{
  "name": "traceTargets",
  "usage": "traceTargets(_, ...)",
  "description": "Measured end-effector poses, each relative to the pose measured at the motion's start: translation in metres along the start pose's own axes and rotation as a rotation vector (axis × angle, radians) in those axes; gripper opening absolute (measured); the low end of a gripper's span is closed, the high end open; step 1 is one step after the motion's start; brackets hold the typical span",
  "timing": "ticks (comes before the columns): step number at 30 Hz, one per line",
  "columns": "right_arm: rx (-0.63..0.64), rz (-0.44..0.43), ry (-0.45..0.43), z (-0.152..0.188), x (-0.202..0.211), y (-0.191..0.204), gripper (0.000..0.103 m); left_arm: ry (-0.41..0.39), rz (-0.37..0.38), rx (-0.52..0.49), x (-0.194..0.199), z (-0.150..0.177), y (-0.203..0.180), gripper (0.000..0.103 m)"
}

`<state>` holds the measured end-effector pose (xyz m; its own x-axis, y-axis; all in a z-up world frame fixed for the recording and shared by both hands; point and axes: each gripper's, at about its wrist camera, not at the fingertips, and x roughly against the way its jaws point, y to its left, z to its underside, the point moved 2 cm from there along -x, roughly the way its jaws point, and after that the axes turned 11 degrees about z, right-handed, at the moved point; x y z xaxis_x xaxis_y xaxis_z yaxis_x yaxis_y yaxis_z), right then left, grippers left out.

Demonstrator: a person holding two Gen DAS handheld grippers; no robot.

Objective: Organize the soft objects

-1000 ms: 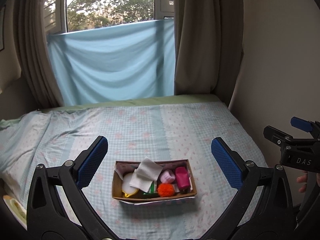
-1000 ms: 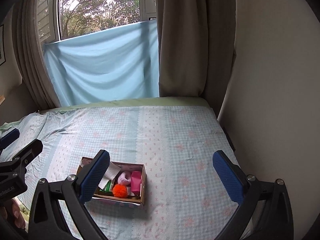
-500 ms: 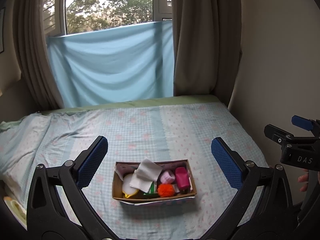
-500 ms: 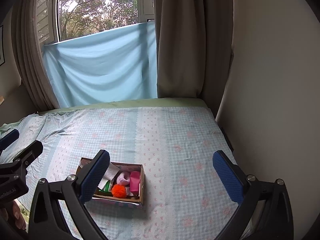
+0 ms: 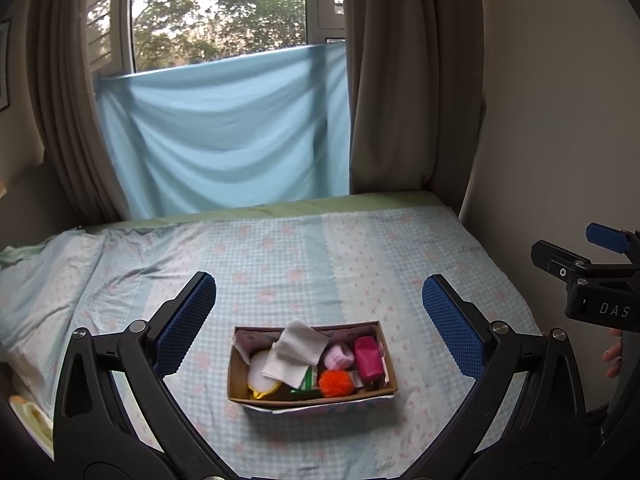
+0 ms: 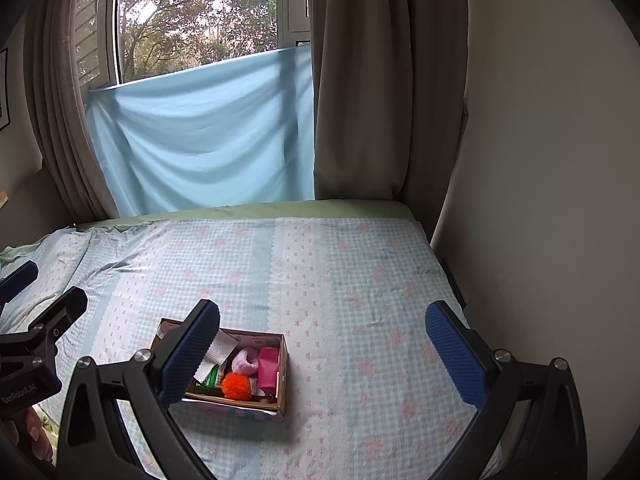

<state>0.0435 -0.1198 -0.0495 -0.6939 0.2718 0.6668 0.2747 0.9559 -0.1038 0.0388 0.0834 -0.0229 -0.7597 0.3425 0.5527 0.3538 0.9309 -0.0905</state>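
Note:
A small cardboard box (image 5: 236, 378) (image 6: 285, 376) sits on the bed near its front edge. Inside lie a white cloth (image 5: 296, 350) (image 6: 214, 354), an orange pompom (image 5: 335, 383) (image 6: 237, 386), a pale pink soft piece (image 5: 339, 357) (image 6: 245, 361), a magenta block (image 5: 368, 358) (image 6: 268, 366) and a white and yellow item (image 5: 258, 376). My left gripper (image 5: 318, 322) hangs open above and before the box, nothing between its fingers. My right gripper (image 6: 322, 354) is open too, with the box under its left finger (image 6: 190, 354).
The bed carries a checked blue sheet (image 5: 304, 264) (image 6: 360, 280) with pink flowers. A wall (image 6: 540, 160) runs along its right side. Beyond the bed hang a blue cloth (image 5: 224, 136) and brown curtains (image 5: 404, 80) at a window. A hand (image 5: 614, 354) shows at the right edge.
Both views have shifted slightly; the box stays in place with the same contents. Both grippers remain open.

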Motion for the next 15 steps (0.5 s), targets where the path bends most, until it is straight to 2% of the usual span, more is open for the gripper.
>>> traceTargets(15,-0.006,0.000,0.004,-0.0050,-0.0037,-0.0009,0.102,0.008,-0.006,0.002,-0.0062,-0.0024,0.0007,0.103)
